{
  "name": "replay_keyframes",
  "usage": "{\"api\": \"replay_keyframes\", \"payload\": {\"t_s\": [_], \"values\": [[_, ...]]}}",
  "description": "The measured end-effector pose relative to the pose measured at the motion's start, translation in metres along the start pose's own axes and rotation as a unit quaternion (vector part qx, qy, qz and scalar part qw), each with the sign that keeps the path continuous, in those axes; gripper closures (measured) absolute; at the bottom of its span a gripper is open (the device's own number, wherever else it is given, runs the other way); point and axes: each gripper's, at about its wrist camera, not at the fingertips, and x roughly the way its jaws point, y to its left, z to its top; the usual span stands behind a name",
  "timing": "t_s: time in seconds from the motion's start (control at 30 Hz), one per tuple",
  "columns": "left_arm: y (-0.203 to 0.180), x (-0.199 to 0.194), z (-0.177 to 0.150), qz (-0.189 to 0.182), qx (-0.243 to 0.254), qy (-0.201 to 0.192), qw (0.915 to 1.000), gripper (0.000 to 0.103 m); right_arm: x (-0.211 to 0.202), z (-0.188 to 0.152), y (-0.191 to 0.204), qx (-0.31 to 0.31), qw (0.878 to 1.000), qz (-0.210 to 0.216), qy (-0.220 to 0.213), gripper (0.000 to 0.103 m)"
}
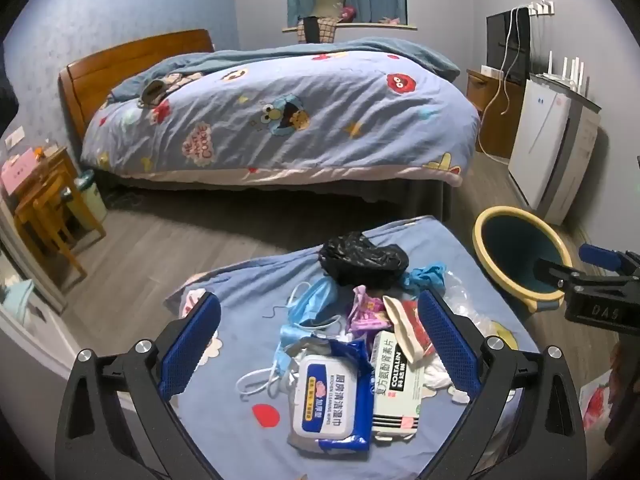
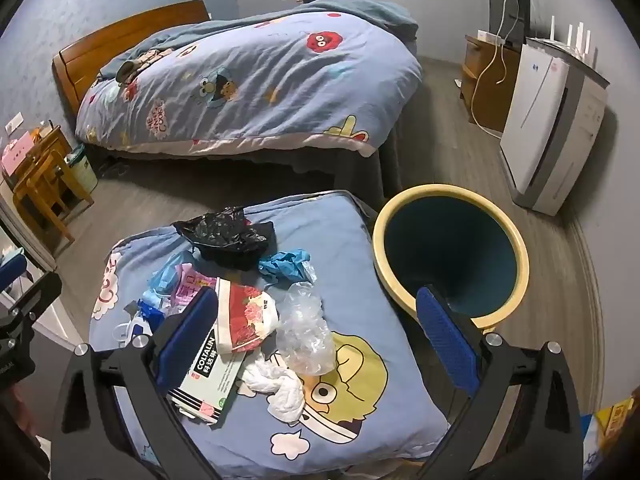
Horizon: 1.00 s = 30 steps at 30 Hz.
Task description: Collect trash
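Trash [image 1: 352, 344] lies in a heap on the blue cushion [image 2: 360, 380], and none of it looks picked up yet. Beside the cushion, on the floor, the bin [image 2: 448, 252] looks empty, so I think the whole job is left to do. Both grippers, left [image 1: 320, 344] and right [image 2: 316, 340], hang over the heap with their jaws wide apart and hold nothing. Only the left view shows the wipes pack [image 1: 326, 396] and masks [image 1: 308, 308] well. Only the right view shows the clear plastic [image 2: 304, 332], the white tissue [image 2: 280, 388] and deep into the bin.
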Motion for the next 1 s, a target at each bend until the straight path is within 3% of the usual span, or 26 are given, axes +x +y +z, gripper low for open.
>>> {"api": "replay_keyframes", "payload": {"t_s": [1.0], "values": [[0.000,0.000,0.000,0.002,0.002,-0.001,1.0000,0.005,-0.001,-0.001,0.007,-0.008,1.000,-0.006,-0.003,0.006]]}}
